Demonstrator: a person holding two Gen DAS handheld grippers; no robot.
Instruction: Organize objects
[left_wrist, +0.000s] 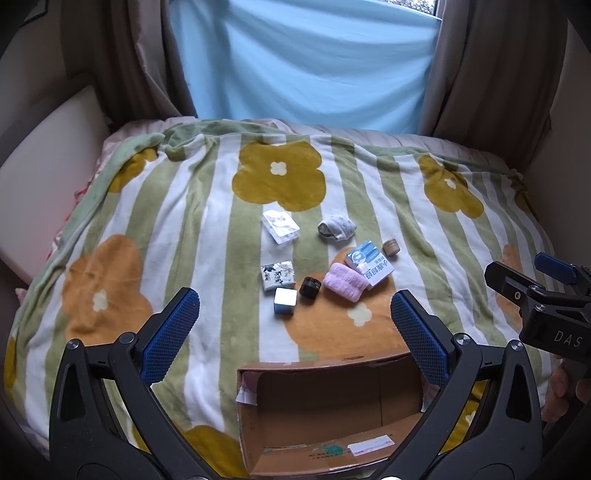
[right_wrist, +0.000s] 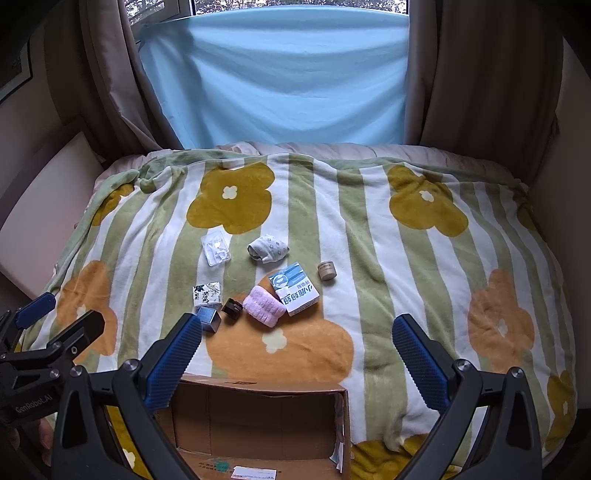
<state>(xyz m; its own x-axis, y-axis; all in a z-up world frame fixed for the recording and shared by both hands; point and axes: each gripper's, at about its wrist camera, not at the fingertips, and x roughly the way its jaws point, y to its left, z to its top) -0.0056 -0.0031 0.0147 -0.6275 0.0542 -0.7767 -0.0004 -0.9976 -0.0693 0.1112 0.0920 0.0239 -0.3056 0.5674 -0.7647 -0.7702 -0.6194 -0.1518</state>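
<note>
Small objects lie on a flowered blanket (left_wrist: 184, 206): a clear plastic packet (left_wrist: 280, 226), a rolled grey sock (left_wrist: 336, 228), a blue-white carton (left_wrist: 369, 266), a pink towel roll (left_wrist: 345, 282), a black jar (left_wrist: 309, 287), a silver cube (left_wrist: 285, 301), a patterned tissue pack (left_wrist: 277, 275) and a tan jar (left_wrist: 391, 247). An open cardboard box (left_wrist: 325, 413) sits nearest. My left gripper (left_wrist: 295, 332) is open and empty above the box. My right gripper (right_wrist: 297, 350) is open and empty, also above the box (right_wrist: 258, 424). The carton (right_wrist: 294, 288) and pink roll (right_wrist: 263, 305) lie ahead of it.
A light blue sheet (left_wrist: 303, 62) hangs over the window behind the bed, with beige curtains (left_wrist: 491, 66) on both sides. A cream padded panel (left_wrist: 40, 166) borders the bed on the left. The right gripper's body (left_wrist: 543, 302) shows at the left view's right edge.
</note>
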